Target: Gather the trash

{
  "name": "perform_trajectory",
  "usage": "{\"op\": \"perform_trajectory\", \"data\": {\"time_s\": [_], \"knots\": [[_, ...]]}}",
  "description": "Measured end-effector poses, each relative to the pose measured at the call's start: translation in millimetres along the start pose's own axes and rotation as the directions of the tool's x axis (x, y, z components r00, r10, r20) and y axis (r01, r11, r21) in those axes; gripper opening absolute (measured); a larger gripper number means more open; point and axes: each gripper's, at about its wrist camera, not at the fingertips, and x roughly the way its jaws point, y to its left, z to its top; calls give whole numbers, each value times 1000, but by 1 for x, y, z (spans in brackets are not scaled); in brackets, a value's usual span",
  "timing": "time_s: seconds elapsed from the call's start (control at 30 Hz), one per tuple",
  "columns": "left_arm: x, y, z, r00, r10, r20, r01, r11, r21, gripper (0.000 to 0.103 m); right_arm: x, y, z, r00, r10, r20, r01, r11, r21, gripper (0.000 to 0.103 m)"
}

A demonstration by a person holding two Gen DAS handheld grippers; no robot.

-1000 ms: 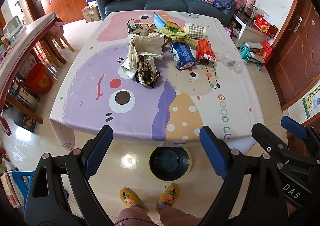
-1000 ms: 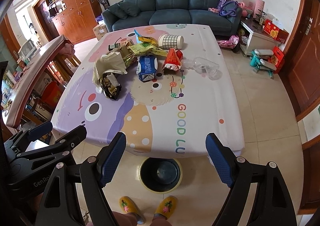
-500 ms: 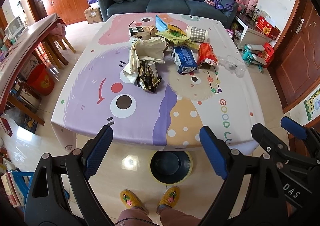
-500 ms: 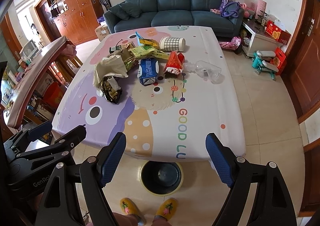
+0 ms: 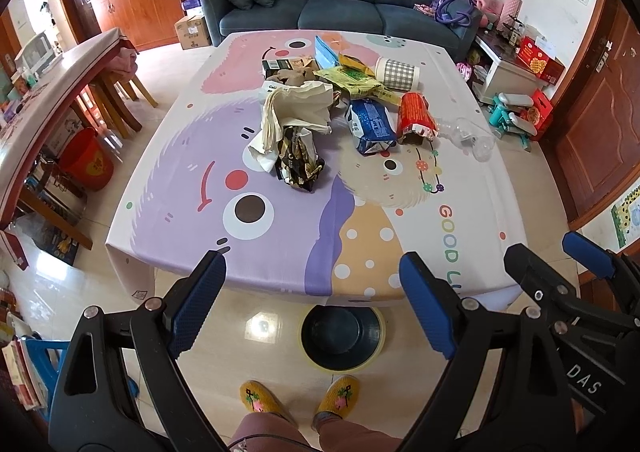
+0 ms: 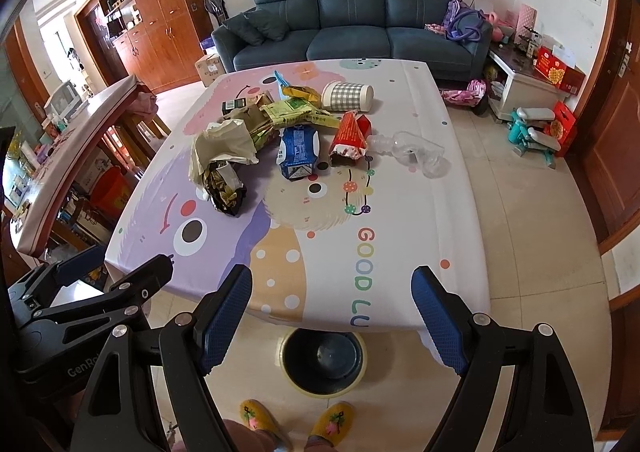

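Observation:
Trash lies heaped at the far middle of the table: a cream paper bag over a black-gold wrapper, a blue packet, a red packet, a checked paper cup on its side, green-yellow wrappers and a clear plastic bottle. The same blue packet, red packet and bottle show in the right wrist view. A dark bin with a yellow rim stands on the floor below the near table edge. My left gripper and right gripper hang open and empty above it.
The table wears a cartoon cloth. A person's yellow slippers stand by the bin. A wooden table with a red bucket is at left, a blue sofa behind, toys and boxes at right.
Both grippers have drawn back slightly and tilted up; the table and trash sit lower in both views. Nothing on the table has moved.

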Motion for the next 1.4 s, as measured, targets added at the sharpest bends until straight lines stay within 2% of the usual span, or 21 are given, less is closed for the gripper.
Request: {"op": "perform_trajectory", "data": {"time_s": [0.4,0.7,0.9,1.1,1.33,1.4], "knots": [[-6,5,6,1000,26,8,-26,999,-21,87,-5,2,4,999,34,31,-33,999,-23,84],[13,48,46,999,36,25,-33,996,-77,87,14,14,32,999,10,33,-10,1000,2,84],[51,88,89,1000,-4,-31,2,996,-90,87,47,26,61,1000,-1,-3,2,997,74,84],[108,104,138,990,-63,-123,62,998,-14,87,88,48,90,999,-15,-47,22,990,143,83],[183,76,174,963,-108,-248,152,974,165,87,143,66,97,993,3,-119,25,972,232,82],[203,70,180,947,-135,-291,192,965,178,79,156,72,97,991,26,-131,8,968,250,82]]}}
